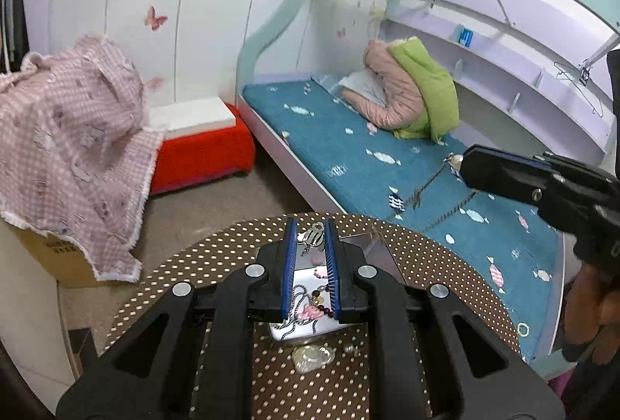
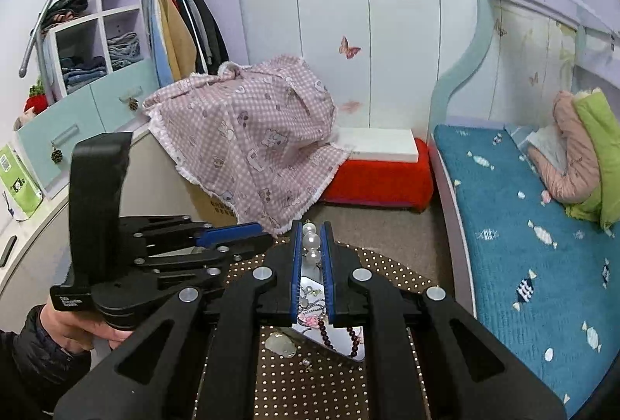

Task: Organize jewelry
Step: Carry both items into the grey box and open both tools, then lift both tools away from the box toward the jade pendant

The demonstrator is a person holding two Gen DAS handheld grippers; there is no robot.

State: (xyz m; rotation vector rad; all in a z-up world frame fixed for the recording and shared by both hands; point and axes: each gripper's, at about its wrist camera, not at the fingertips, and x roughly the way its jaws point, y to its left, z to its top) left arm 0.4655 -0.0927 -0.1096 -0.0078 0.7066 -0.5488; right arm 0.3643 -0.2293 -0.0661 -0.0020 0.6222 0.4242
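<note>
Above the dotted table (image 1: 217,257), the left claw (image 1: 311,240) pinches a silver pendant (image 1: 313,238); the right claw (image 2: 311,240), level beside it, pinches a pearl strand (image 2: 311,240).

Brown white-dotted tablecloth (image 1: 201,265); white pearls (image 2: 312,240); blue-padded tongs (image 1: 310,238).

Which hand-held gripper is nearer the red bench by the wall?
Left. The left hand-held gripper sits over the dotted table on the side toward the red bench; the right hand-held gripper hangs farther off, over the blue bed.
</note>
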